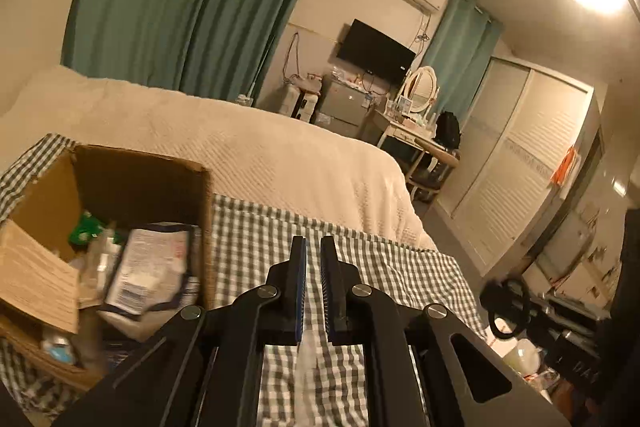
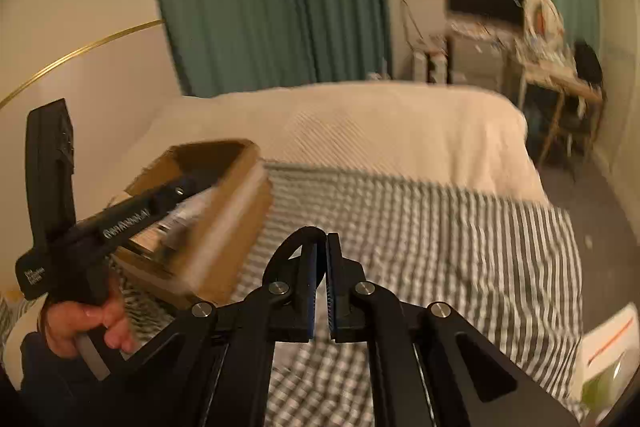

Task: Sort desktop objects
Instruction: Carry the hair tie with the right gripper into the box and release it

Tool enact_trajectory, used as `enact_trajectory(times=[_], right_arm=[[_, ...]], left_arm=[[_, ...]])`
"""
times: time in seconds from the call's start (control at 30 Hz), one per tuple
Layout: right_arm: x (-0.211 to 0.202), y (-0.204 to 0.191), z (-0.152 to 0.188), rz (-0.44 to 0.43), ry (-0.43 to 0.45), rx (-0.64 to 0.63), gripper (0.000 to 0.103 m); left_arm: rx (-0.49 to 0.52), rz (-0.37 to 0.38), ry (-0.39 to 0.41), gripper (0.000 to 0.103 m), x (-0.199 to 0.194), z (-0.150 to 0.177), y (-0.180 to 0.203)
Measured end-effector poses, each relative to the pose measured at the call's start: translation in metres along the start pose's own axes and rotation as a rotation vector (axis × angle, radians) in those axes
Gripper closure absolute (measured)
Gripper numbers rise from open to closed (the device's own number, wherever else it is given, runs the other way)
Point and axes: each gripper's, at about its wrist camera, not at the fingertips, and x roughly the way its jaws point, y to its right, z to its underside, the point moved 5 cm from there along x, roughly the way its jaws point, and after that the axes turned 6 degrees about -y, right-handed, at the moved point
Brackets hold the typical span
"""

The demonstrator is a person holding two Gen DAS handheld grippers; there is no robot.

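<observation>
My left gripper (image 1: 314,243) stands shut above the checked cloth (image 1: 372,259). A thin white strip (image 1: 307,367) hangs down from between its blue pads. Left of it is an open cardboard box (image 1: 140,179) holding several packets, among them a white and blue one (image 1: 148,271) and a green one (image 1: 86,231). My right gripper (image 2: 322,241) is shut on a thin black loop (image 2: 290,238) that curls out to the left of its tips. In the right wrist view a hand (image 2: 84,323) holds the left gripper (image 2: 196,205), blurred, over the box (image 2: 224,227).
The checked cloth (image 2: 420,227) lies over a bed with a cream blanket (image 2: 360,123). A white bag with orange print (image 2: 608,351) sits at the lower right. Green curtains (image 1: 180,7), a dressing table (image 1: 416,135) and a wardrobe (image 1: 532,155) stand beyond. Clutter lies low right (image 1: 520,351).
</observation>
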Motion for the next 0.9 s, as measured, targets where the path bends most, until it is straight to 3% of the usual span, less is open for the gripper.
enact_trajectory(times=[0.2,0.37,0.43,0.47,0.5,0.57,0.67,0.83,0.9], right_arm=[[0.007,-0.086,-0.05,-0.126,-0.016,-0.107,0.099],[0.063,-0.147,-0.074,-0.195,-0.132,-0.139,0.097],[0.093,-0.164,-0.076,-0.184,-0.214,-0.159,0.063],[0.107,-0.171,-0.074,-0.166,-0.272,-0.181,0.026],[0.124,-0.175,-0.07,-0.109,-0.335,-0.2,0.019],[0.141,-0.173,-0.057,-0.019,-0.468,-0.193,0.02],[0.134,-0.164,-0.054,-0.061,-0.478,-0.131,0.02],[0.092,-0.119,-0.057,-0.003,-0.374,-0.057,0.019],[0.068,-0.093,-0.052,0.037,-0.315,-0.033,0.019]], left_arm=[[-0.131,-0.198,-0.062,0.095,-0.019,-0.003,-0.078],[-0.194,-0.335,-0.124,0.094,-0.028,0.006,-0.143],[-0.217,-0.333,-0.146,0.09,-0.024,0.01,-0.159],[-0.225,-0.33,-0.158,0.083,-0.021,0.012,-0.166],[-0.227,-0.333,-0.17,0.074,-0.018,0.014,-0.168],[-0.221,-0.329,-0.182,0.068,-0.014,0.014,-0.165],[-0.193,-0.298,-0.188,0.062,-0.013,0.018,-0.145],[-0.079,-0.223,-0.176,0.043,-0.01,0.017,-0.089],[-0.032,-0.191,-0.179,0.027,-0.004,0.024,-0.057]])
